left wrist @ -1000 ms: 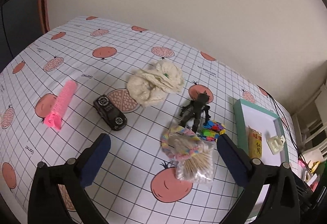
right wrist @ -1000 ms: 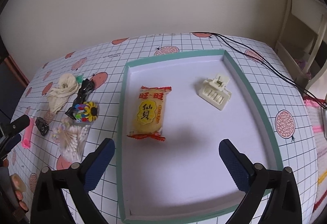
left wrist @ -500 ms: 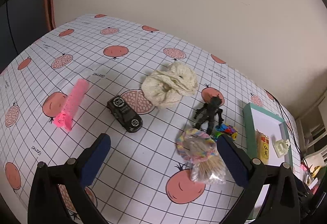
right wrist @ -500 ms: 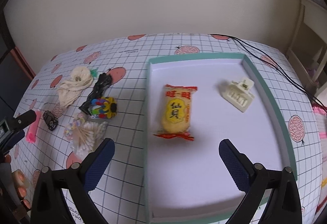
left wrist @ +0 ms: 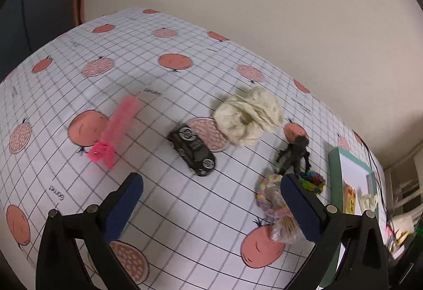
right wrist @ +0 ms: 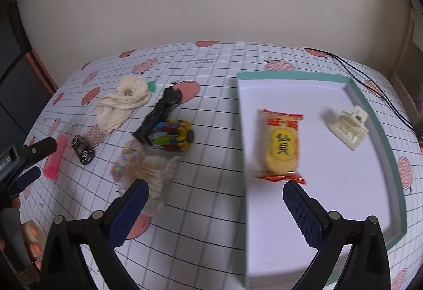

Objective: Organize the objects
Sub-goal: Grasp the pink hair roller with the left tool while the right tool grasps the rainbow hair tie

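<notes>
**Above the table, both grippers empty**

At lower centre of each wrist view, the left gripper [left wrist: 211, 200] and right gripper [right wrist: 215, 208] hang with fingers spread wide. The car [left wrist: 192, 149] lies just above the left gripper; the snack [right wrist: 281, 145] sits in the tray [right wrist: 375, 115], right of centre.

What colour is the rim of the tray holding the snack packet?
Teal green rim, white inside; clearest in the right wrist view.
</notes>
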### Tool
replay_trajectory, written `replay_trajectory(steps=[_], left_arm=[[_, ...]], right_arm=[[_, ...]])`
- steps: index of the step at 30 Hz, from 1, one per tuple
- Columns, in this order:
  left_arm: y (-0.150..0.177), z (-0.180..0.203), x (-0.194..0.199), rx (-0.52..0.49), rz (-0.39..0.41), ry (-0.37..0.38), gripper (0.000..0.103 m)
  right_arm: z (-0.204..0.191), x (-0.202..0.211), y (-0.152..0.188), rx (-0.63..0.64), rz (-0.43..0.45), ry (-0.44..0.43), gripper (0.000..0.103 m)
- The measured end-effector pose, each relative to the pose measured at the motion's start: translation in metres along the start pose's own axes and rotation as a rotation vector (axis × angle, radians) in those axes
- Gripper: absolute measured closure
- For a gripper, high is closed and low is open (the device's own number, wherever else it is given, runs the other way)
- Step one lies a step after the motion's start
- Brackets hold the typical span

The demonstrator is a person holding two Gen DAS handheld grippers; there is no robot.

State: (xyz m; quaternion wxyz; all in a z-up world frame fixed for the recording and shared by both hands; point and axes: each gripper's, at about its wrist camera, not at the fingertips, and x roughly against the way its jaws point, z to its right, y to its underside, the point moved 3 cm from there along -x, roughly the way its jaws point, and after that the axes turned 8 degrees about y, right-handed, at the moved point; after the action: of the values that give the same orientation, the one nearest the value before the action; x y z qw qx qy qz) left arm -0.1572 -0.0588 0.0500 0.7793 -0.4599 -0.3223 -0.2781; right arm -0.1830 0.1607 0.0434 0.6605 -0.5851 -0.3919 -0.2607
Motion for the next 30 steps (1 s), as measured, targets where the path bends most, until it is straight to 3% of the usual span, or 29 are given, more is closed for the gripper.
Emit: replay_trajectory(steps=[5, 13, 16, 23, 30], left_arm=[[-0.004, -0.030, 0.007, 0.080, 0.033, -0.033, 0.000], [-0.010, -0.059, 0.015, 0.121, 0.045, -0.069, 0.000], [-0.012, -0.070, 0.017, 0.146, 0.043, -0.069, 0.000], [-0.014, -0.102, 0.017, 0.219, 0.024, -0.149, 0.000], [-0.017, -0.117, 0.012, 0.225, 0.024, -0.176, 0.001]], right_arm=[[-0.020, -0.002, -0.001, -0.002, -0.001, -0.040, 0.000], [-0.053, -0.004, -0.002, 0.019, 0.014, -0.118, 0.001], [-0.065, -0.007, -0.001, 0.022, 0.008, -0.136, 0.004], [-0.092, -0.013, 0.001, 0.052, 0.007, -0.153, 0.014], [-0.093, -0.021, 0.001, 0.032, -0.001, -0.160, 0.020]])
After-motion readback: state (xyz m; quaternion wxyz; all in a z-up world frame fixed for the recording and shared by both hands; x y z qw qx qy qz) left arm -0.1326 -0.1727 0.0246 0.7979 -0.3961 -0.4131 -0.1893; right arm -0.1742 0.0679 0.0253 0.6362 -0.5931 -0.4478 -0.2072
